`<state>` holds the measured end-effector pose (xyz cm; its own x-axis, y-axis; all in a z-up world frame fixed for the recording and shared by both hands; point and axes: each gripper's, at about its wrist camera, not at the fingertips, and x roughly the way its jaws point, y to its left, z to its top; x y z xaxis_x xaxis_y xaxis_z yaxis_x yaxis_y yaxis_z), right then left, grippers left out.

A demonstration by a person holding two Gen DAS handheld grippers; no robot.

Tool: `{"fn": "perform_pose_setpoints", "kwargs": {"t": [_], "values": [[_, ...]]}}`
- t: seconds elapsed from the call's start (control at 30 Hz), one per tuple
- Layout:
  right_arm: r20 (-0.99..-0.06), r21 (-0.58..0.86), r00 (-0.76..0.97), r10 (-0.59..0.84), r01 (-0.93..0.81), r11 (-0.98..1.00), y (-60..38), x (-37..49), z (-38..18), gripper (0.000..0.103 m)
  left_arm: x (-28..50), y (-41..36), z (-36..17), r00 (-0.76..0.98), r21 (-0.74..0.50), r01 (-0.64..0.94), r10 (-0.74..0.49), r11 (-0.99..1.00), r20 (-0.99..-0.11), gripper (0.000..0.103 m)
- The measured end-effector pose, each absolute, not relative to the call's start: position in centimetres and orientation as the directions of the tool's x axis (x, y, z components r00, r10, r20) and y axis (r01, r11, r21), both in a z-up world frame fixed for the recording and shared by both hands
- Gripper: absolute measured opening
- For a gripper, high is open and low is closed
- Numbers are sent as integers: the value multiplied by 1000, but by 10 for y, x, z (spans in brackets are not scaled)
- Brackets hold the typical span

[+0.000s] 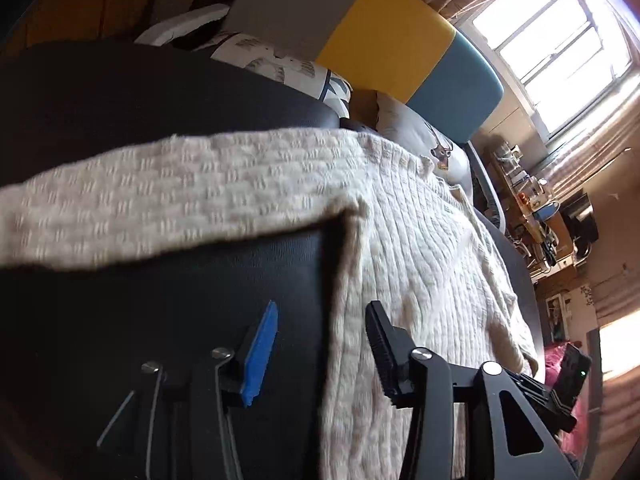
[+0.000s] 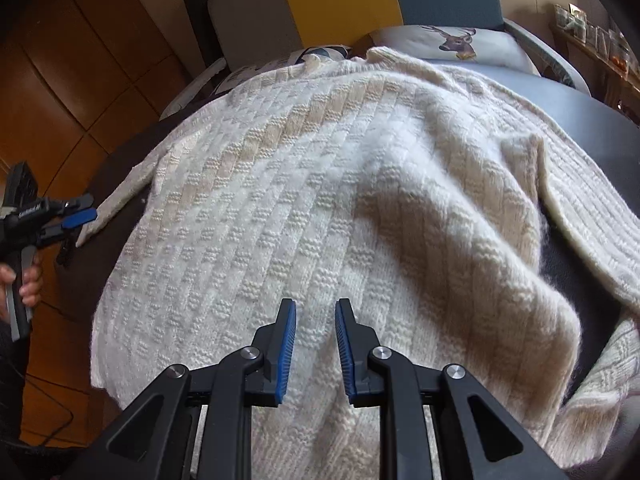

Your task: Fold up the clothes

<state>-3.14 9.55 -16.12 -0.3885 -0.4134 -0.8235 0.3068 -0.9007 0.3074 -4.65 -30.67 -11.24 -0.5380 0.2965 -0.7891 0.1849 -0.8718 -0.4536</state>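
A: Sweater (image 2: 304, 208), cream knit, is the biggest thing here. It lies spread over a dark padded surface (image 1: 120, 92) that I take to be a bed or couch, collar toward the deer pillow (image 2: 452, 44) at the far end.

B: So how much folding would you say is done?

A: Very little, by my reading. The body is mostly flat, but a large fold of cloth bulges up on the right half, and the right sleeve (image 2: 592, 216) trails loose off the side. The left sleeve (image 1: 160, 196) stretches straight out across the dark surface, not turned in over the body.

B: So both sleeves and the final halving are left?

A: That is my guess, yes. The bulge probably needs smoothing first.

B: And the tools?

A: The right claw (image 2: 316, 344) hangs over the near hem with its blue pads a little apart. The knit shows between them, but I see no cloth pinched, so it holds nothing.

B: The left one?

A: The left claw (image 1: 320, 352) stands wide, empty, over the left edge of the body. In the right wrist view it sits just beside the cuff of the left sleeve, apart from it, with a hand (image 2: 28, 280) on its handle
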Motion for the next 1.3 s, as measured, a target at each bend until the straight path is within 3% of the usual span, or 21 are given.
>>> {"fn": "perform_pose_setpoints", "kwargs": {"t": [0.1,0.3,0.57,0.73,0.8,0.9,1.1,1.3], "values": [[-815,281,-409,-410,340,-897,82,-42,-152,20,-93,-306,-108,-521,-410,157,278,-899,-807,63],[-839,74,-484,-248,350,-934,50,-76,-151,22,-176,-278,-117,-517,-303,94,214,-948,-829,66],[-885,46,-429,-180,304,-952,55,-98,-175,22,-205,-246,-166,-473,-38,36,17,-999,-881,59],[-893,34,-421,-162,297,-954,61,-98,-180,22,-210,-251,-172,-501,28,49,-49,-998,-864,59],[-889,17,-433,-152,301,-953,60,-96,-181,22,-210,-254,-170,-504,17,58,-44,-998,-863,59],[-881,31,-441,-170,305,-952,63,-92,-178,22,-201,-266,-160,-502,-101,104,36,-989,-864,59],[-806,290,-439,-396,291,-912,92,-72,-150,24,-123,-298,-129,-569,-434,157,278,-887,-774,59],[-837,273,-381,-393,331,-903,87,-37,-155,24,-64,-293,-144,-526,-398,150,268,-905,-807,59]]}}
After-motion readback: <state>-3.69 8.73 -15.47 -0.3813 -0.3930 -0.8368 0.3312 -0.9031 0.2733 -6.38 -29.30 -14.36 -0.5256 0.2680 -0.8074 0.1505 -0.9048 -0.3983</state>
